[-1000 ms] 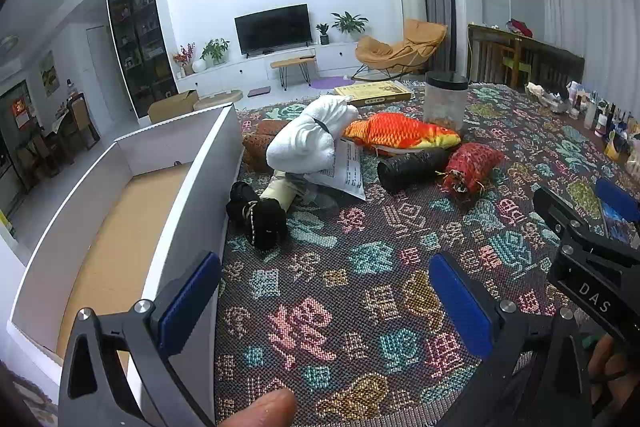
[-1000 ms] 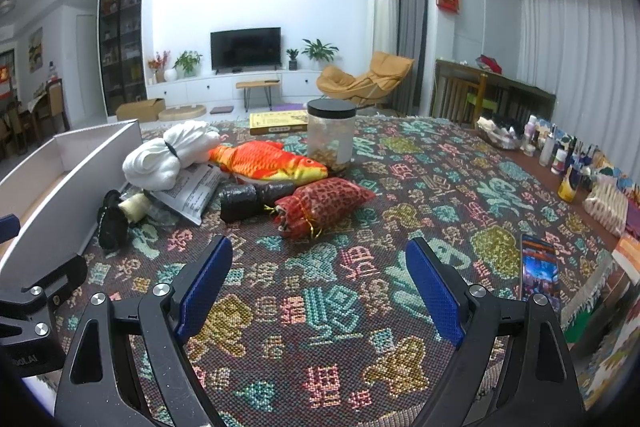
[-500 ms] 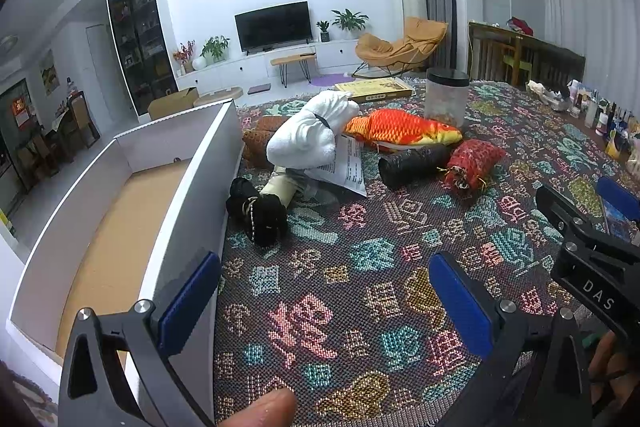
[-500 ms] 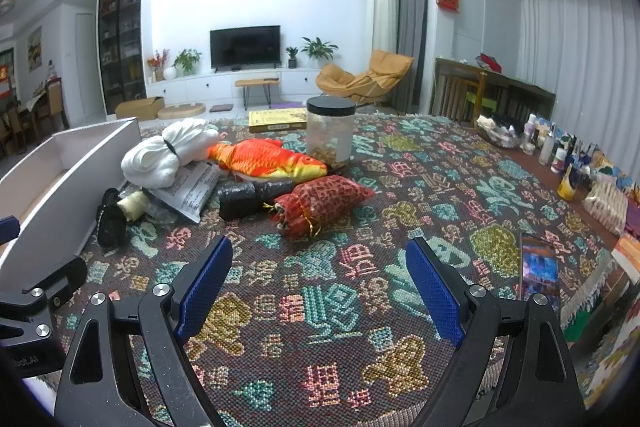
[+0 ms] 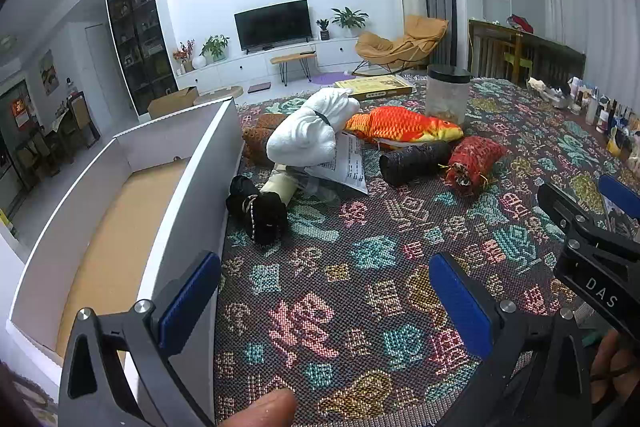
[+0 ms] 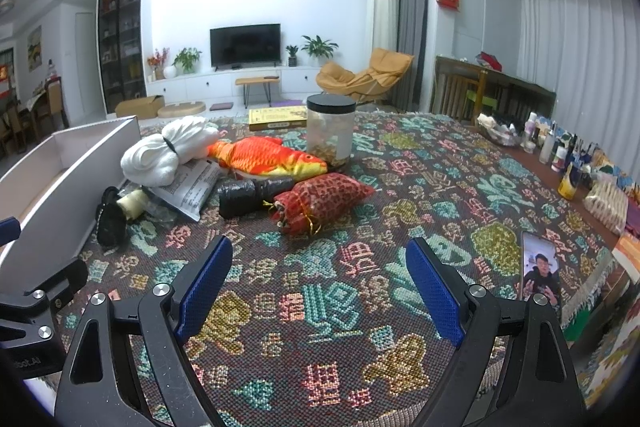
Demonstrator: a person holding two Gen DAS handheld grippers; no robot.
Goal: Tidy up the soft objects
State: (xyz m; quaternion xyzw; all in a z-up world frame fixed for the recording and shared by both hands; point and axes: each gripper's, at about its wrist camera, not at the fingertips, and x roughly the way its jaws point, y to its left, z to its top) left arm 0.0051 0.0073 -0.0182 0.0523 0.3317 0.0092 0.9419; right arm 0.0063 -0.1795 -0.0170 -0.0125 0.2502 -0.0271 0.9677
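Soft things lie in a loose heap on the patterned cloth: a white bundled towel [image 5: 308, 133] [image 6: 164, 153], an orange fish plush [image 5: 400, 127] [image 6: 268, 157], a red drawstring pouch [image 5: 472, 159] [image 6: 324, 201], a black roll [image 5: 416, 163] [image 6: 248, 193] and a black knotted piece [image 5: 260, 207] [image 6: 110, 219]. My left gripper [image 5: 324, 295] hovers open near the table's front edge, nothing between its blue pads. My right gripper [image 6: 320, 283] is open too, short of the pouch. An open white box [image 5: 120, 203] [image 6: 68, 163] stands at the left.
A clear jar with a black lid [image 6: 331, 131] stands behind the fish plush, a yellow flat box [image 6: 276, 117] further back. Printed paper [image 5: 348, 163] lies under the towel. A phone [image 6: 540, 273] lies at the right edge, near bottles [image 6: 560, 151].
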